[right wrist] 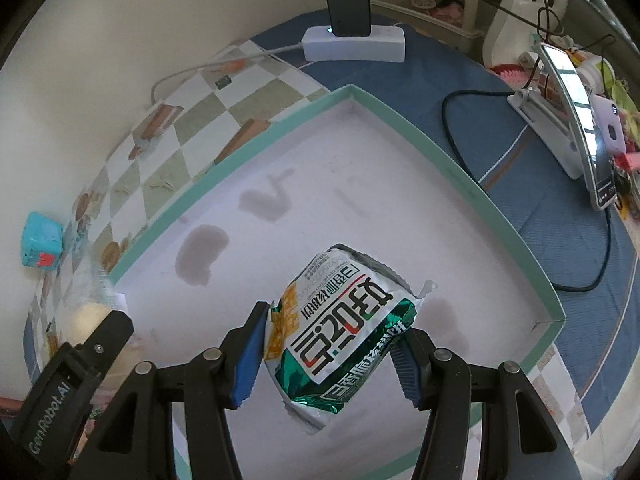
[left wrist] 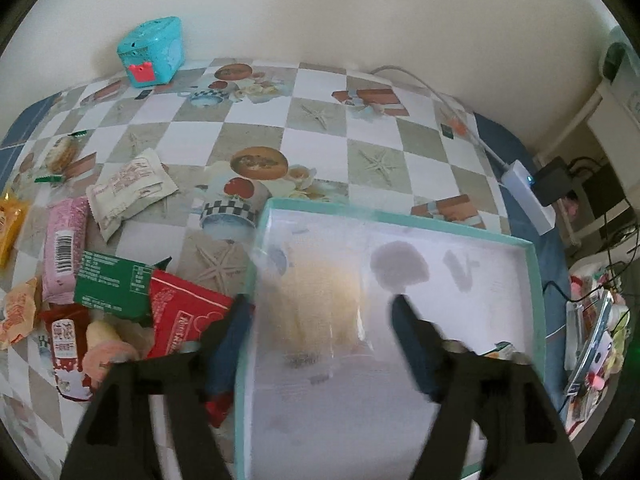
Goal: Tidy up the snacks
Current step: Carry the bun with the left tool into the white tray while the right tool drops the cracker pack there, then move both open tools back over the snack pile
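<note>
Left gripper (left wrist: 320, 316) hovering over near-left corner of teal-rimmed box (left wrist: 535, 280), jaws standing wide; blurred pale snack in clear wrapper (left wrist: 316, 308) showing between fingers, whether touched cannot tell; loose snack packets (left wrist: 120, 280) lying on checkered tablecloth (left wrist: 320, 128) left of box; teal toy box (left wrist: 151, 50) sitting far left.

Right gripper (right wrist: 334, 340) clamping green-and-white snack bag (right wrist: 344, 332) by both sides, over white box floor; power strip (right wrist: 354, 44) lying far beyond box.
</note>
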`<state>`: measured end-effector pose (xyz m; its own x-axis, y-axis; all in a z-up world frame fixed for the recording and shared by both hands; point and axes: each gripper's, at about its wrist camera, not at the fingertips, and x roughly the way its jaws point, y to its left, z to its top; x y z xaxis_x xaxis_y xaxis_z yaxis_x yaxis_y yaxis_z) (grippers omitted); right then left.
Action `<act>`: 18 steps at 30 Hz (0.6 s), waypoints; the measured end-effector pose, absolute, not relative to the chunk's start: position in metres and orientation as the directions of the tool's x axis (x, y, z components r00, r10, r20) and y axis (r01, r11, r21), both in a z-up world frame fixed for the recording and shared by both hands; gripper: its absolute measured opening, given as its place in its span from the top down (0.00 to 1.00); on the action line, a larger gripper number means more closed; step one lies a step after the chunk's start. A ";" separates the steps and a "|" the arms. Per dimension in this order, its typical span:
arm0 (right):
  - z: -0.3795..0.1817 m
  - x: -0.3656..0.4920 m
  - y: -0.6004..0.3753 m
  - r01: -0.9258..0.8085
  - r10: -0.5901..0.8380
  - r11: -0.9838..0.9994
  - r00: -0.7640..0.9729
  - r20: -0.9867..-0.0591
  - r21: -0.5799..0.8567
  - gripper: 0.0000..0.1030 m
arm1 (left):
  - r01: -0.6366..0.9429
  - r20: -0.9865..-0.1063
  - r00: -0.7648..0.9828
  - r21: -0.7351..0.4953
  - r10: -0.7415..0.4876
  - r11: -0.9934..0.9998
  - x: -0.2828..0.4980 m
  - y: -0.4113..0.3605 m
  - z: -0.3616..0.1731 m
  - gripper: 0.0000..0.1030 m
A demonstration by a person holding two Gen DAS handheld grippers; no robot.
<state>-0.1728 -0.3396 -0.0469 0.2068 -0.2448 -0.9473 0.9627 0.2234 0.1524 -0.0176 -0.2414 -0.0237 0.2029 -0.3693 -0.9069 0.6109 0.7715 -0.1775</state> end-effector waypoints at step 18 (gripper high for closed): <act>-0.026 -0.168 -0.324 0.951 -0.264 0.286 0.198 -0.944 0.120 0.29 | 0.454 -0.892 0.438 0.113 -0.110 0.884 0.022 -0.127 0.011 0.15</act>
